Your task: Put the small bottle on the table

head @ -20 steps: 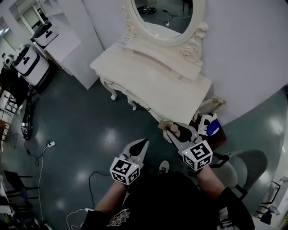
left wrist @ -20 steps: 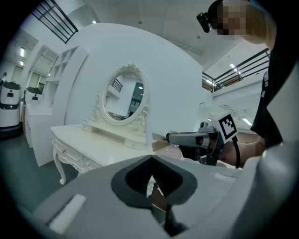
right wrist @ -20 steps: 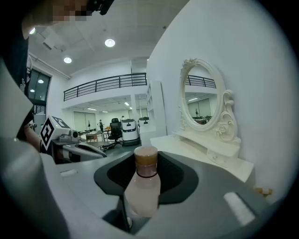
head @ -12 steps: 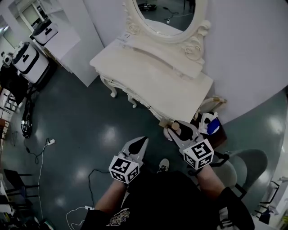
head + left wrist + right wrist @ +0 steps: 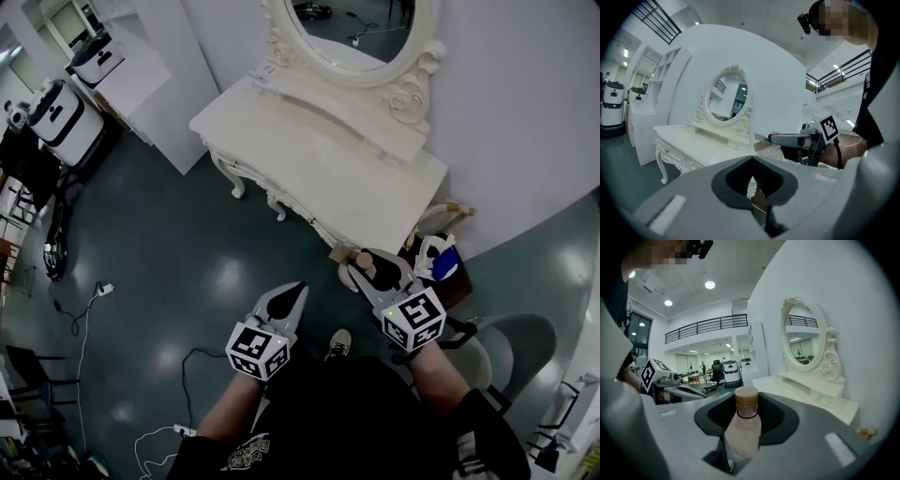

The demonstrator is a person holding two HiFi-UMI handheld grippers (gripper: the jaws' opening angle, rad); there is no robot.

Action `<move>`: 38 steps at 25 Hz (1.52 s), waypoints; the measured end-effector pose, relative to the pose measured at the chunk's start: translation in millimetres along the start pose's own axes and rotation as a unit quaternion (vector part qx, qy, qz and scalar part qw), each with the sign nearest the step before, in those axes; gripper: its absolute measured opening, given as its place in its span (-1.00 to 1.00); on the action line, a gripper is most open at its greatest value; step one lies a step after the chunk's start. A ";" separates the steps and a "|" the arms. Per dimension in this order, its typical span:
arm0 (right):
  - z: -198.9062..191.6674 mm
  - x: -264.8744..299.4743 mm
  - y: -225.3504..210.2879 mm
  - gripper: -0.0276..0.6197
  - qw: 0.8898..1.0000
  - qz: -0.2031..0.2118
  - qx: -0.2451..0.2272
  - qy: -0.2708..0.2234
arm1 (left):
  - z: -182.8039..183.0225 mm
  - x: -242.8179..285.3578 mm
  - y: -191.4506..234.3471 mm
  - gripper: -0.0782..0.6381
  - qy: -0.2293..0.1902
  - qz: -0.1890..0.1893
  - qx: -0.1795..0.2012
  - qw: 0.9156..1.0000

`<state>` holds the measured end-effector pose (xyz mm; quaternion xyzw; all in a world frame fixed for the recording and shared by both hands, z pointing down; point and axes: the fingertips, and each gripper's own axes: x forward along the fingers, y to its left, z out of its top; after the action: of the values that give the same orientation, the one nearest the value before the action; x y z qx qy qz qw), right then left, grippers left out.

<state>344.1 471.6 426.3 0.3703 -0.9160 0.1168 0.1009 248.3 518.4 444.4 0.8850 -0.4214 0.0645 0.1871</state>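
In the head view my right gripper (image 5: 367, 272) is shut on a small pale bottle (image 5: 364, 262) with a brown cap, just off the near right corner of the white dressing table (image 5: 319, 169). The right gripper view shows the bottle (image 5: 743, 427) upright between the jaws of the right gripper (image 5: 740, 453), with the table (image 5: 801, 392) ahead to the right. My left gripper (image 5: 292, 298) hangs over the floor to the left, shut and empty; its own view shows the left gripper (image 5: 752, 205) with jaws together, the table (image 5: 693, 143) ahead and the right gripper (image 5: 794, 139) alongside.
An oval mirror (image 5: 352, 37) rises at the table's back. A blue and white object (image 5: 437, 259) sits on a dark stand by the wall. A grey chair (image 5: 520, 342) is at right. Cables (image 5: 84, 309) lie on the floor, and white machines (image 5: 61, 117) stand at far left.
Both grippers have edged slightly toward the dressing table. The bottle stays in the right gripper and the left stays shut.
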 end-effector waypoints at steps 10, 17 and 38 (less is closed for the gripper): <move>26.3 20.1 -5.2 -0.39 1.000 -0.013 0.004 -0.001 | 27.8 3.8 19.7 -0.78 0.005 -0.012 0.007 1.000; 45.9 58.8 1.1 -0.39 1.000 -0.017 0.007 -0.003 | 51.3 -1.3 59.6 -0.78 0.001 -0.014 0.008 1.000; 71.3 223.9 18.1 -0.39 0.999 -0.031 0.027 0.007 | 80.9 -6.2 226.4 -0.78 0.020 -0.027 0.001 0.999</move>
<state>166.5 317.0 416.7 0.4001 -0.8998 0.1414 0.1010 66.5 361.5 430.8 0.8947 -0.3935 0.0780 0.1964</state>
